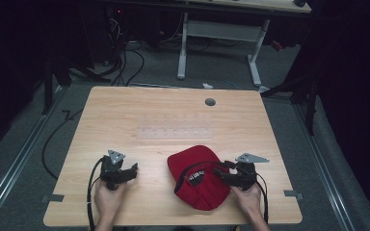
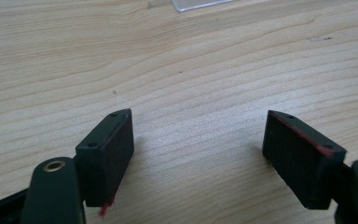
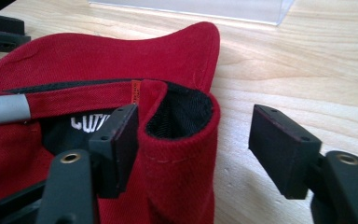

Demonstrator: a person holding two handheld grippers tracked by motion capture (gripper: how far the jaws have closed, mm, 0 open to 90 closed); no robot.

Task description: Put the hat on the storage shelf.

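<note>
A red cap (image 1: 197, 175) lies upside down on the wooden table (image 1: 173, 115), near the front edge and right of centre. In the right gripper view the cap (image 3: 98, 56) shows its black lining, white lettering and a grey tag. My right gripper (image 1: 223, 172) is at the cap's right side. It (image 3: 196, 126) stands open astride a folded-up part of the rim: one jaw is inside the cap against the fabric, and the other is out over bare wood, clear of the fabric. My left gripper (image 1: 134, 169) rests to the cap's left, open (image 2: 198, 126) over bare wood.
A clear plastic strip (image 1: 173, 132) lies flat at mid-table, beyond the cap. A grey grommet (image 1: 210, 102) sits near the far edge. Cables (image 1: 125, 62) run over the floor behind the table, where a white-legged desk (image 1: 221, 29) stands.
</note>
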